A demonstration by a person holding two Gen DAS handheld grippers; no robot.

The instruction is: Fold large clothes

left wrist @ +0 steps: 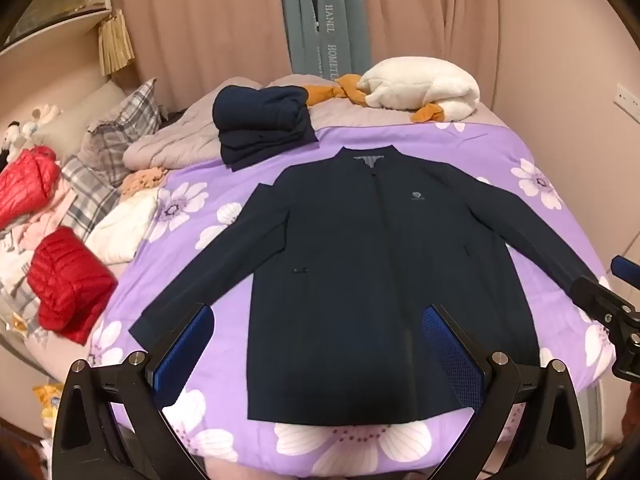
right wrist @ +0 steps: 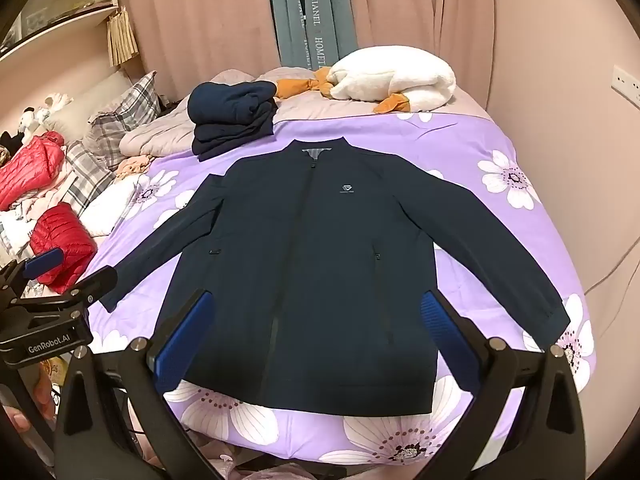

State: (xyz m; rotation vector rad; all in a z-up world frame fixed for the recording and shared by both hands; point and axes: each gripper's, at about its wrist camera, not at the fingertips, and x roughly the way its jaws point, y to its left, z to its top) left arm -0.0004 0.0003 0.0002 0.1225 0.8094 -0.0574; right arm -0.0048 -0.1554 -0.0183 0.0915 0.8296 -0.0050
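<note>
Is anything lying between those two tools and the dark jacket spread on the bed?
Nothing visible. The navy jacket lies flat on the purple floral cover, and the open left tool and open right tool both hover over its hem. The folded navy pile sits beyond its collar.

Bed (left wrist: 500, 152) w/ purple floral cover: items on it.
Navy jacket (left wrist: 360, 264) flat at centre, sleeves spread; folded navy stack (left wrist: 262, 124) + white plush goose (left wrist: 424, 88) near far edge; red puffers (left wrist: 68, 280) along left edge.
</note>
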